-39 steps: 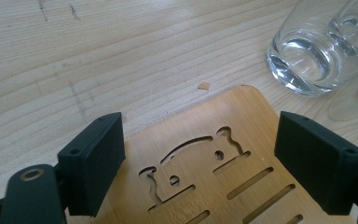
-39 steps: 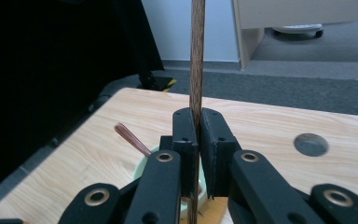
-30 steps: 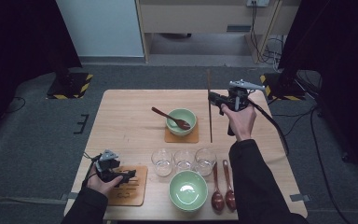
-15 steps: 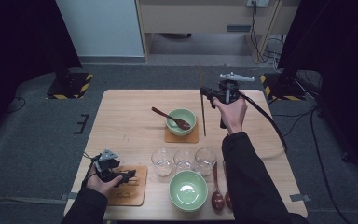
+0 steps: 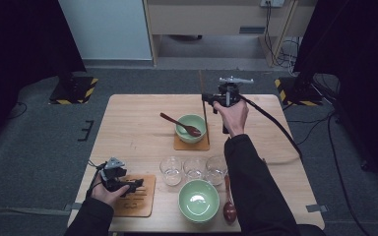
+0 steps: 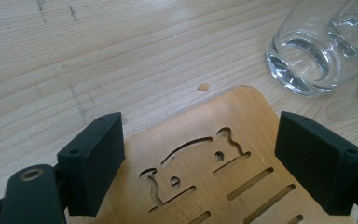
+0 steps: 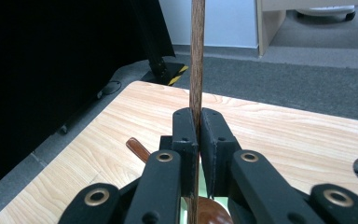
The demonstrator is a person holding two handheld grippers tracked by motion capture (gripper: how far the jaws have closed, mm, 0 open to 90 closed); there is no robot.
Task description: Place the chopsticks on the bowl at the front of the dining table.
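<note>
- From above we see our right gripper (image 5: 207, 97) near the table's (image 5: 128, 132) far edge, holding a stick (image 5: 204, 115) upright beside the far bowl (image 5: 191, 129)
- Our right gripper view adds the clamp: jaws pinched tight on the stick (image 7: 196, 56), thin, dark brown, straight
- Our left gripper (image 6: 200, 161) gapes wide, gripping nothing, over the trivet (image 6: 214, 158) at the near left corner, a glass (image 6: 307, 60) nearby

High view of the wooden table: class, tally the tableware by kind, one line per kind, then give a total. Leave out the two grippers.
Pale green ceramic bowls: 2
Clear drinking glasses: 3
Dark brown wooden spoons: 2
Flat wooden mats: 2
Thin dark wooden stick: 1
Total: 10
</note>
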